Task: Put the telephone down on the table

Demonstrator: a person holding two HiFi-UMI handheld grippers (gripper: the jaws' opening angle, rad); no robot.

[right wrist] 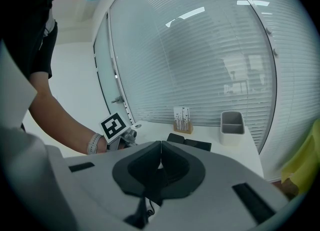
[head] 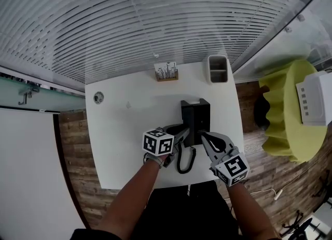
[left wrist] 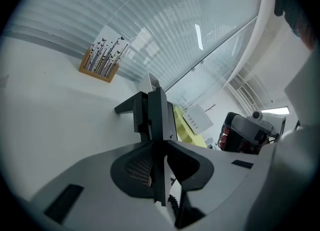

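Overhead: a white table (head: pixel 124 145) was seen from above, backed by glass and venetian blinds (head: pixel 129 15), with wooden floor (head: pixel 72 161) on either side.
Telephone: the black telephone (head: pixel 195 117) was found near the front middle of the table, between the tips of the two grippers. In the right gripper view it was seen low and flat against the table top.
Left gripper: the jaws of the left gripper (left wrist: pixel 159 145) were found close together and pressed on a thin black part of the telephone, seen edge on. Which part was held could not be told.
Right gripper: the jaws of the right gripper (right wrist: pixel 161 147) were found together at the tips, with nothing seen between them. It was held just beside the telephone's right front corner.
Cord: the coiled cord (head: pixel 185 162) was looped on the table in front of the telephone, between the two grippers, and was seen beneath both pairs of jaws.
Far edge: a wooden stand with printed cards (head: pixel 166 72) and a grey two-compartment bin (head: pixel 218 69) were stood near each other, well apart from the telephone.
Left part of the table: a round fitting (head: pixel 98 97) was set into the top, well apart from the telephone.
Right of the table: a yellow-green draped piece of furniture (head: pixel 285 124) was placed on the floor, with a white box (head: pixel 314 98) on it.
Nearest to the telephone: the cord and the two grippers.
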